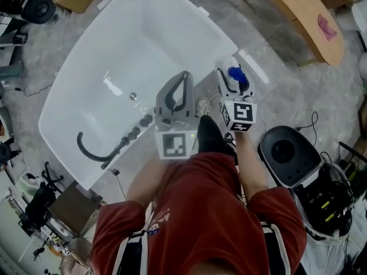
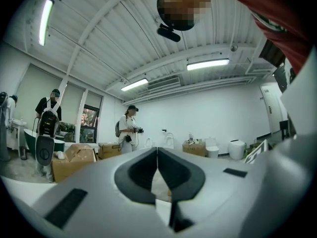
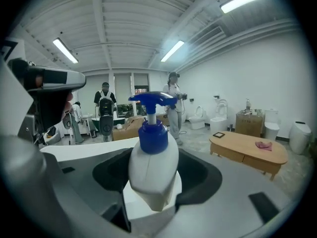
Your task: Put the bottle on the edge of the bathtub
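Bottle: pump bottle held just at the bathtub near rim; I can't tell whether it touches.
Right hand-held gripper: pinching the bottle's white body.
Left hand-held gripper: pressed together, empty, over the same rim.
Advice: set the base flat on the rim, clear of the inner slope, before letting go.

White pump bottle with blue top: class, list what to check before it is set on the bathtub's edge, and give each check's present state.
1. white pump bottle with blue top clamped between the right gripper jaws: ok.
2. Bottle upright, pump on top: ok.
3. left gripper jaws together, nothing between them: ok.
4. Landing spot on the white bathtub rim bare: cannot tell, the gripper hides it.
5. black tap fittings apart from the bottle: ok.
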Demonstrator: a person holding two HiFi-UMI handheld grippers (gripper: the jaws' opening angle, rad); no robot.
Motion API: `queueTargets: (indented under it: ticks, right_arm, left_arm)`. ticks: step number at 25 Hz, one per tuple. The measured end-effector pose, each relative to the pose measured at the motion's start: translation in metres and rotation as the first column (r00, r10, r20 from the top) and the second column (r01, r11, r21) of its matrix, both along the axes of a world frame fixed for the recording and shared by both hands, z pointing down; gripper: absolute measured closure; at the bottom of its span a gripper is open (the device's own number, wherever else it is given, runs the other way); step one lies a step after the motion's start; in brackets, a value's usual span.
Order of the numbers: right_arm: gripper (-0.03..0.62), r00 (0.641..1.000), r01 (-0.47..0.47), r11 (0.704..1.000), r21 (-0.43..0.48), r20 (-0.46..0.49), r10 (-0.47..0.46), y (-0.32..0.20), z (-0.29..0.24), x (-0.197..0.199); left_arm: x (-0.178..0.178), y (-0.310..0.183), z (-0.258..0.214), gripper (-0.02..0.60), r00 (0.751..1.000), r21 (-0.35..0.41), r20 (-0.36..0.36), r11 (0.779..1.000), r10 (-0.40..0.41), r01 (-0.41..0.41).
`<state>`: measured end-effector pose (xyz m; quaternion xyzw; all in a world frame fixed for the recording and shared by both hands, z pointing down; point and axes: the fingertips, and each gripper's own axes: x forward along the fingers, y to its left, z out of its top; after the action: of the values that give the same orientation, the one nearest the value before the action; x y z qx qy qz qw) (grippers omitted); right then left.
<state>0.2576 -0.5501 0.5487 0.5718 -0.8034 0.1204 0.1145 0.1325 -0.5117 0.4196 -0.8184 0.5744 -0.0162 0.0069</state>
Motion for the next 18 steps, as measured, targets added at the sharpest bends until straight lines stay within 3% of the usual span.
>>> queueTargets:
  ticks: [6,18]
  right_arm:
    - [0.318,0.999,0.048,0.997,-0.064,0.0,-0.048,-0.017,0.052,-0.012]
    - [0.318,0.996,0.092,0.986,-0.138,0.0,-0.093,-0.043,0.124,-0.034]
  left_arm:
    - [-0.011,-0.007,0.007,0.565,0.997,0.015,0.013,0.997,-0.074,0.074]
    - [-0.026,-0.023,0.031,0.565,0.994,-0.054,0.037,0.993,-0.101,0.103]
